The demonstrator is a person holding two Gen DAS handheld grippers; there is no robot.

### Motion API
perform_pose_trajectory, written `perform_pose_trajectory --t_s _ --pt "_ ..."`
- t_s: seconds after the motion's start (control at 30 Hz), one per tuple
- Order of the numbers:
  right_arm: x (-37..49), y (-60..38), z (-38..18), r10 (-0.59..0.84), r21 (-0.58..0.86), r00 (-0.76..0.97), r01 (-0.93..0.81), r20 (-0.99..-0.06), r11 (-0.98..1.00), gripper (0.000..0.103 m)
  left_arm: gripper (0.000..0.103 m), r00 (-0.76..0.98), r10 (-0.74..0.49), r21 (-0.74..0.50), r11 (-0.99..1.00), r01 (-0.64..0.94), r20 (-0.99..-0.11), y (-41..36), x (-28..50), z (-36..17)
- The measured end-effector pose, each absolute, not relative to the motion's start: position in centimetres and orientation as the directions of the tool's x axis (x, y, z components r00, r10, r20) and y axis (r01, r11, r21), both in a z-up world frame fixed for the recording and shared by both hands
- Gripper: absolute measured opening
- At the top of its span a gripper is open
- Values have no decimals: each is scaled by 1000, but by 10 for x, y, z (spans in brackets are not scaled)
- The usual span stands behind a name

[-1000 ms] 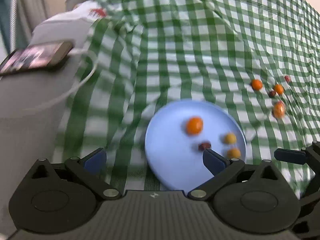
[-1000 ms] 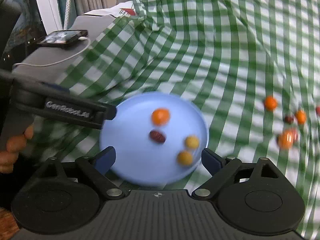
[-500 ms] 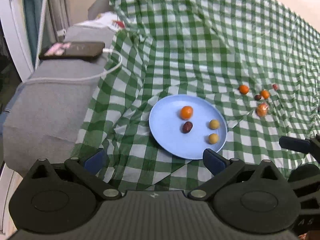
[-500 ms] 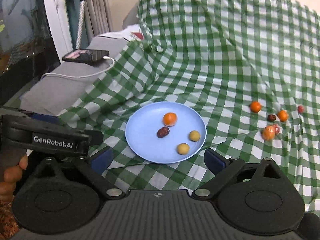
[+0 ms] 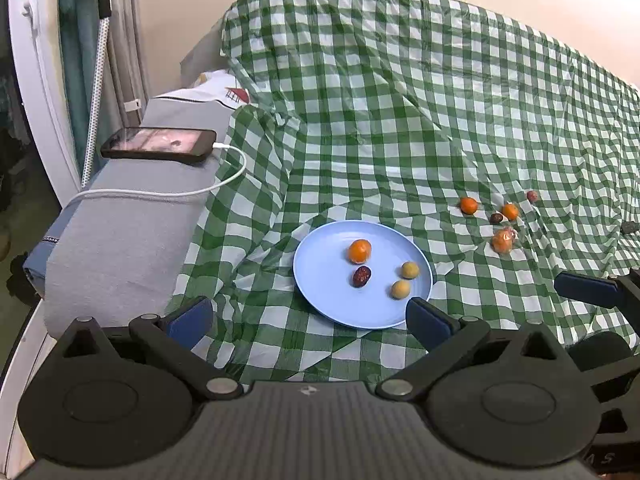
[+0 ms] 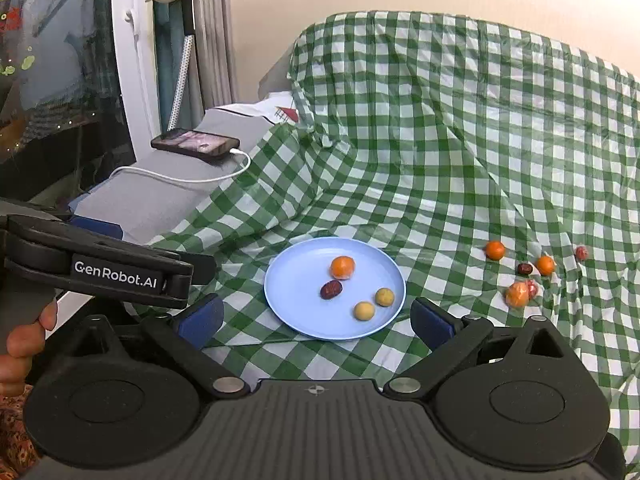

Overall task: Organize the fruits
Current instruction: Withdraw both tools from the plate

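Both hand-held grippers, left (image 5: 308,318) and right (image 6: 316,320), wide apart, holding nothing. Blue plate (image 6: 288,296) carries 4 fruits; 6 loose fruits (image 6: 518,294) on checkered cloth (image 6: 420,160).

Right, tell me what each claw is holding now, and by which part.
Nothing. The left claw and the right claw are both open and empty, above the cloth in front of the blue plate; every fruit lies untouched.
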State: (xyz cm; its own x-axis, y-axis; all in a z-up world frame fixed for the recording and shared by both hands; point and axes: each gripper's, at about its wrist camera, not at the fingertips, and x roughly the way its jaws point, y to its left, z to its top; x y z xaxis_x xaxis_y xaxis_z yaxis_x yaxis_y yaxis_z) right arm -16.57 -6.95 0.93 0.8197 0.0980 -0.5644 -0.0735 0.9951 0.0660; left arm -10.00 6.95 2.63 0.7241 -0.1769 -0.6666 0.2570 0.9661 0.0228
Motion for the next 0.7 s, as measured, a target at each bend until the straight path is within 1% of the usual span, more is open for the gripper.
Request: perform_pose_trajectory --t_s 0.2,0.7 --pt "-167 -68 12 95 59 826 -75 -555 995 99 102 739 -174 26 968 251 -650 72 -103 31" --pt "-158 -66 3 104 67 795 -80 -598 995 100 102 714 -176 12 968 250 -677 75 -95 20"
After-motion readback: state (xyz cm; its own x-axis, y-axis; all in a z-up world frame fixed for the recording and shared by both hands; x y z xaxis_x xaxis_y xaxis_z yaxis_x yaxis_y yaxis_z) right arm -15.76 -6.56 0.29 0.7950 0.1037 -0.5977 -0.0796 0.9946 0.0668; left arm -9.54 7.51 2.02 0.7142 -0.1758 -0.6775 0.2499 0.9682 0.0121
